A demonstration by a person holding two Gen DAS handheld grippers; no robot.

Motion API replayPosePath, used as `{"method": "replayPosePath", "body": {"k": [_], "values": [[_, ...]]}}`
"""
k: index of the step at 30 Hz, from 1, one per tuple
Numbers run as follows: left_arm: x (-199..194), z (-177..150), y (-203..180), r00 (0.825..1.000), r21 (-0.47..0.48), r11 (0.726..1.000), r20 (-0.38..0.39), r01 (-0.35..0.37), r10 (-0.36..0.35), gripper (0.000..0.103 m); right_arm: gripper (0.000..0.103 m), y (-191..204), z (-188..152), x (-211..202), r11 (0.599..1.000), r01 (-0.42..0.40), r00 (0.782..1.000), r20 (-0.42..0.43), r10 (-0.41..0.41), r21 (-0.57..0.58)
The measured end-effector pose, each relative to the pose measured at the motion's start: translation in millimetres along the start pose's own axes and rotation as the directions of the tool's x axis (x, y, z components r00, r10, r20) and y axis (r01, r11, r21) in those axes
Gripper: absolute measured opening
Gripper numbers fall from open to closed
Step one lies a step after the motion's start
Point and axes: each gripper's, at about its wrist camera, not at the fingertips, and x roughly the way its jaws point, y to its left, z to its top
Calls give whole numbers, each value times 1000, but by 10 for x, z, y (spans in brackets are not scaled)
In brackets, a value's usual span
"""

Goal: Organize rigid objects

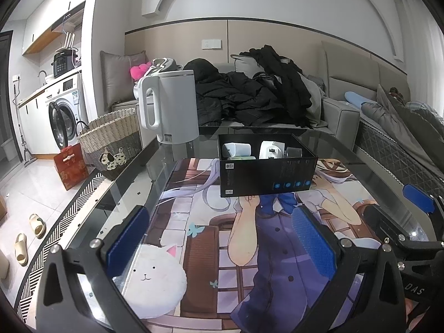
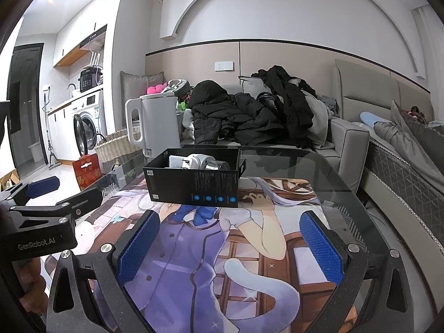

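Black box (image 1: 267, 173) holds adapters; kettle (image 1: 169, 105) behind; both tongs agape.

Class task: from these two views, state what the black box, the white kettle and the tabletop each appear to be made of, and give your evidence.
Black box: probably matte printed cardboard; thin flat walls, printed labels.
White kettle: likely smooth plastic shell; soft even sheen, moulded handle.
Tabletop: dark glass; it is see-through and mirrors the room.

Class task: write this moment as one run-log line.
left gripper: open, empty | right gripper: open, empty | black box: on mat, holds white adapters | kettle: behind box
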Motion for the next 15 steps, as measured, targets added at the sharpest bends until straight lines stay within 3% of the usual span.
{"method": "replayPosePath", "body": {"k": [15], "values": [[46,-2,-7,1000,-2,1000,-31,3,-3,103,103,2,-6,2,1000,-5,1000,-10,5,-1]]}}
